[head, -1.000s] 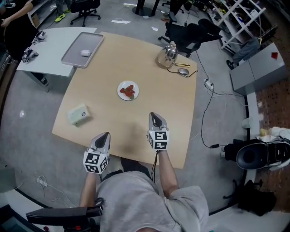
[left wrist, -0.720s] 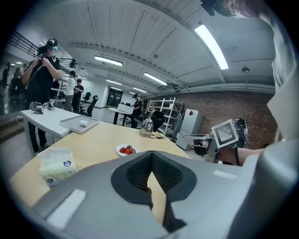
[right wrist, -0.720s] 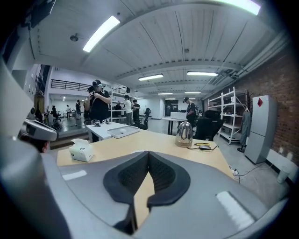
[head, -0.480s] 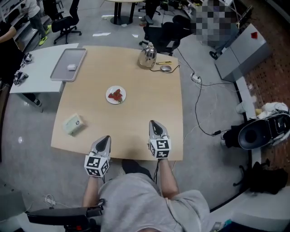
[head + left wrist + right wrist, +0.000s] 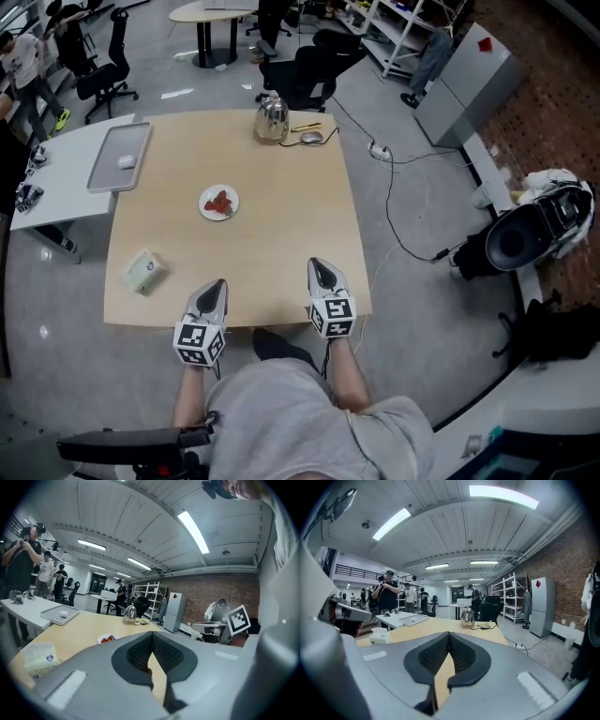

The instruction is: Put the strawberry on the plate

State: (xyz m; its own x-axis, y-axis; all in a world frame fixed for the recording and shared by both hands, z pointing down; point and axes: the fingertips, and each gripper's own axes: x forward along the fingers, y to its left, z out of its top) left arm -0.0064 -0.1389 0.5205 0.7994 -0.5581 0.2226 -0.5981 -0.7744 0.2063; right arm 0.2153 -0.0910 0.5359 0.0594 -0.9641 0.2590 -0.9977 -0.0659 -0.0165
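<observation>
Left hand-held gripper (image 5: pixel 217 285) and right hand-held gripper (image 5: pixel 319 268) are pulling back toward near edge of light wooden counter (image 5: pixel 281 234), both closed, empty.
Red strawberry (image 5: pixel 220 201) is sitting on round white plate (image 5: pixel 207 212); task is looking done.

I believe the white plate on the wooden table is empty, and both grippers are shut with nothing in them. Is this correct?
Not fully. The plate is not empty: the strawberry lies on it, as the head view shows. The rest holds: the left gripper and the right gripper are both shut with nothing in them.
</observation>
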